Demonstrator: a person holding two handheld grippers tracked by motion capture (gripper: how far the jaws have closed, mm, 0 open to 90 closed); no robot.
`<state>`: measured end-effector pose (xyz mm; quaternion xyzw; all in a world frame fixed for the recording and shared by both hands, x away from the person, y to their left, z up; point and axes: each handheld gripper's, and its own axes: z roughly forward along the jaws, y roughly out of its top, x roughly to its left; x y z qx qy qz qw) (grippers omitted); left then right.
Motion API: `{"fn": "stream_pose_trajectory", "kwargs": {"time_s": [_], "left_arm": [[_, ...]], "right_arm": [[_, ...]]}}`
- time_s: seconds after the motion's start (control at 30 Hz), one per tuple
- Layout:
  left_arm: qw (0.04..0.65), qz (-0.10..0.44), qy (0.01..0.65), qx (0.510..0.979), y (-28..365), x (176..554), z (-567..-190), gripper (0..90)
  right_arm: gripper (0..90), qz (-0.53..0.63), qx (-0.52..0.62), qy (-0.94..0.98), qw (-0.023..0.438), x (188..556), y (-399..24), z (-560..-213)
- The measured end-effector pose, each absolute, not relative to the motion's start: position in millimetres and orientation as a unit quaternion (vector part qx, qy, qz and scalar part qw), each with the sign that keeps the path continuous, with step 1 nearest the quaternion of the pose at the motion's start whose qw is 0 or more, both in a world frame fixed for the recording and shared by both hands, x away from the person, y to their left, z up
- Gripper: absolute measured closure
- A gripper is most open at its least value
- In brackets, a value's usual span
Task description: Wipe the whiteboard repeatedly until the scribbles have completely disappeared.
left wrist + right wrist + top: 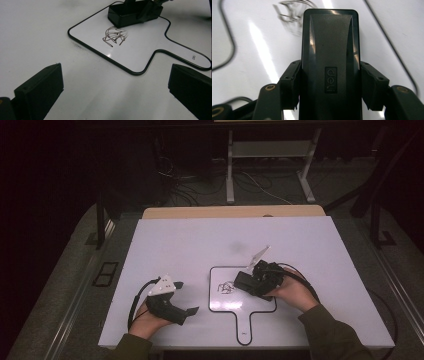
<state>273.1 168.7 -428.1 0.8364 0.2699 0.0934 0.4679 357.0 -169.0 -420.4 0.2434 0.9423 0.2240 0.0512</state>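
Note:
A small paddle-shaped whiteboard with a black rim lies on the white table, handle towards me. A dark scribble marks its left part. My right gripper is shut on a black board eraser, whose front end rests on the board just right of the scribble. In the right gripper view the eraser stands between the two pads, the scribble just beyond its tip. My left gripper rests open on the table left of the board, nothing between its jaws. From there I see the scribble and eraser.
The white tabletop stretches bare behind the board. A wooden strip runs along its far edge. Beyond it are desk legs and loose cables on the dark floor. A cable loops from my left gripper.

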Motion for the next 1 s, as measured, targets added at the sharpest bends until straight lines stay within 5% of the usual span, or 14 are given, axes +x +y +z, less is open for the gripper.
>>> {"fn": "stream_pose_trajectory", "kwargs": {"time_s": [0.3, 0.77, 1.0], "left_arm": [[0.468, 0.092, 0.271, 0.836, 168.3, 273.2, -428.4, 0.0], [0.469, 0.094, 0.269, 0.836, 169.1, 273.3, -427.7, 0.0], [0.469, 0.094, 0.268, 0.836, 169.1, 273.4, -427.5, 0.0]], "right_arm": [[38.7, 0.217, 0.294, 0.928, 0.070, 371.4, -197.4, -420.6], [38.7, 0.216, 0.231, 0.948, 0.047, 342.4, -172.5, -419.6], [38.7, 0.214, 0.266, 0.938, 0.061, 356.1, -188.6, -420.0]]}}
